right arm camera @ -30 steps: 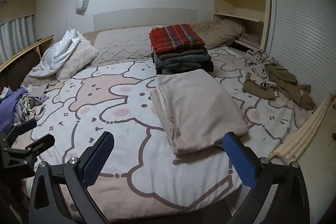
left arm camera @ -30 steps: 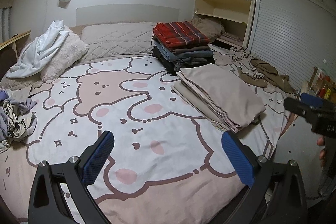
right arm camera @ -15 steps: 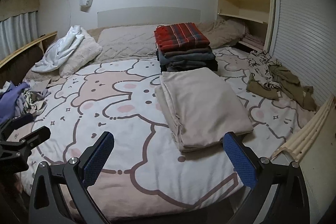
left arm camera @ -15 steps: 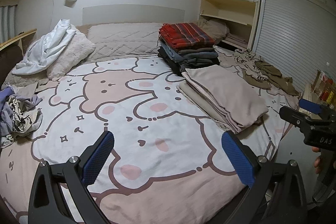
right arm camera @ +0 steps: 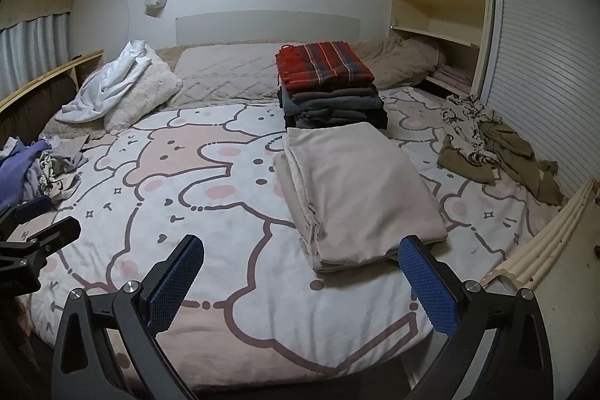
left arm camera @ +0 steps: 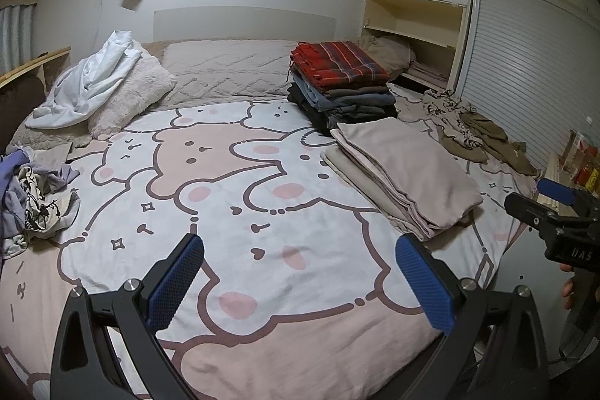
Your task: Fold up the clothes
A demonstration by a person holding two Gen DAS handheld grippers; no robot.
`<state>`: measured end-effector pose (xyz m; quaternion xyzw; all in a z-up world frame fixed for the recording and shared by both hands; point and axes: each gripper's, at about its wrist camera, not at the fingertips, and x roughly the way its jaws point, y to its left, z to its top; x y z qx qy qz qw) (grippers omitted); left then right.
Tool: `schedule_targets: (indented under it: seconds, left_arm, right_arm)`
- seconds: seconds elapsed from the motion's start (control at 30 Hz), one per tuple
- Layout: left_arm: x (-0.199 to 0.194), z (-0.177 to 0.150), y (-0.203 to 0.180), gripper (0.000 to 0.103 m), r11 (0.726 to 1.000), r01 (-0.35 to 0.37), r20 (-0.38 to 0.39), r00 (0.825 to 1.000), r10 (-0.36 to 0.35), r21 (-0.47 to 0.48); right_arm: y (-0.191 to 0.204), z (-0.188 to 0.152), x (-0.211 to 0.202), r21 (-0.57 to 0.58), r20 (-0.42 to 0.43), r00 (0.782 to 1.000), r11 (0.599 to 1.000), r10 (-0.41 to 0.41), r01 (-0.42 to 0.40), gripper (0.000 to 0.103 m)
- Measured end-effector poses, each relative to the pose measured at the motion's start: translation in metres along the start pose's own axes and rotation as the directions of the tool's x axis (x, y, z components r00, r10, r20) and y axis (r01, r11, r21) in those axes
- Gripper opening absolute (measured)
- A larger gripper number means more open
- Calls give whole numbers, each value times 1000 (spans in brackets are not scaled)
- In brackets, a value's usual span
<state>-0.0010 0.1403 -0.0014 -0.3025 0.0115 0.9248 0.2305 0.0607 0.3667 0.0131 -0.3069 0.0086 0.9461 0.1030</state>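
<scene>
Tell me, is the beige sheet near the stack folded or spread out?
Folded: the beige sheet lies as a neat rectangle with layered edges.

Red plaid blanket (right arm camera: 324,64) tops a grey-blue folded stack (right arm camera: 333,107); beige folded sheet (right arm camera: 360,190); pink-white cartoon bedcover (right arm camera: 210,190); olive and black-white print clothes (right arm camera: 487,145), 3 o'clock; blue-padded tools.

Wide open stretch of cartoon-print bedspread (left arm camera: 232,212) across the middle and near edge of the bed, free for passing. Blocked on the right by a folded beige sheet (right arm camera: 356,190) with a tall stack of folded clothes (right arm camera: 330,85) just behind it. Crumpled garments (left arm camera: 33,197) crowding the left edge, an olive and patterned heap (right arm camera: 487,145) along the far right.
</scene>
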Motion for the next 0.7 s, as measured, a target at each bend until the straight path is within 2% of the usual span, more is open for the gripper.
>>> schedule_targets:
  seconds: [0.7]
  left_arm:
    - [1,-2,1,103,1000,-5,9,1000,5,0]
  right_arm:
    - [5,-3,6,-10,-39,999,1000,-3,3,103]
